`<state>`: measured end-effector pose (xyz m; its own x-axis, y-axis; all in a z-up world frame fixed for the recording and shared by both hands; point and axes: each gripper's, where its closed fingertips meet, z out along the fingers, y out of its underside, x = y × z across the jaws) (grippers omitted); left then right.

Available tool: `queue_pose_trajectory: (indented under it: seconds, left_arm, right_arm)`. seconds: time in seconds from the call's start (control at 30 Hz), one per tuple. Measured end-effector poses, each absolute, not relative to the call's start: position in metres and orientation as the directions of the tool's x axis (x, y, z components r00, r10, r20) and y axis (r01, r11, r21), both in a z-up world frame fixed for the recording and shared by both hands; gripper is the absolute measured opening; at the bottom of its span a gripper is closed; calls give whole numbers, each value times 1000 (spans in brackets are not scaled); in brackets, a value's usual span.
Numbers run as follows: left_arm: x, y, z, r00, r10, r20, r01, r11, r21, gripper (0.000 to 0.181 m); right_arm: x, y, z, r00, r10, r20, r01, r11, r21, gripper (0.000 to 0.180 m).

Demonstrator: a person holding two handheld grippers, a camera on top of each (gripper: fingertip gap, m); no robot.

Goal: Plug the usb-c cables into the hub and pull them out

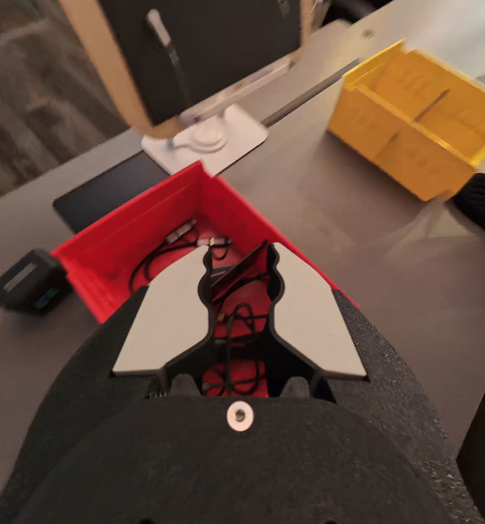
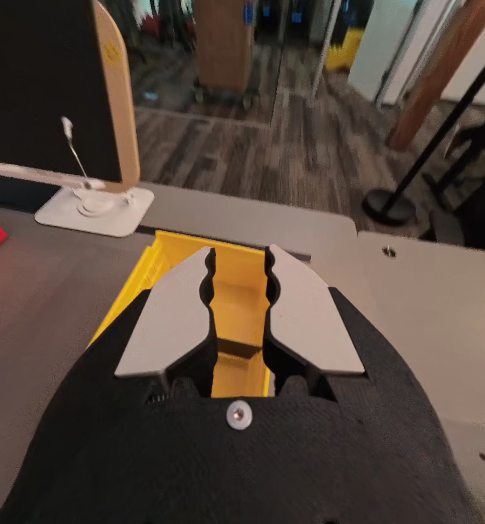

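Down inside the red bin (image 1: pixel 139 241), the usb-c cables (image 1: pixel 235 320) lie in a loose black tangle, their plugs free; a dark flat piece among them may be the hub, though blur hides it. By that, nothing is plugged yet and the whole task remains. Above them hangs the left gripper (image 1: pixel 240 249), jaws spread and empty. Over the yellow bin (image 2: pixel 162 249), the right gripper (image 2: pixel 240 251) is likewise spread, holding nothing.

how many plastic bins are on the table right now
2. The red bin, holding black cables, sits under the left gripper; the yellow bin sits under the right gripper. More may lie out of view.
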<state>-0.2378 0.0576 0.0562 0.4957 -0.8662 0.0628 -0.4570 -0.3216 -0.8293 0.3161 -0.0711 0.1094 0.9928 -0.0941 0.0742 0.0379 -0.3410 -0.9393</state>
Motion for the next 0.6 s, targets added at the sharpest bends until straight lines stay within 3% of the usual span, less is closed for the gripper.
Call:
queue_pose_trajectory:
  seconds: [0.13,0.23,0.43,0.6]
  left_arm:
    - [-217,35,60,472,-880,-59,-409,-158,-899,39]
    - [-211,48,48,465,-870,-165,-481,-93,-872,36]
    - [-215,92,-12,413,-903,-123,-740,-253,-623,26]
    - [-229,137,-44,212,-917,-337,-929,-82,-361,30]
  right_arm:
    - [276,-75,165,979,11,204,202,88,-975,52]
    - [254,-74,174,968,59,245,232,172,-957,49]
    - [238,-61,163,959,112,262,246,137,-959,49]
    - [245,-54,154,953,89,290,281,98,-955,49]
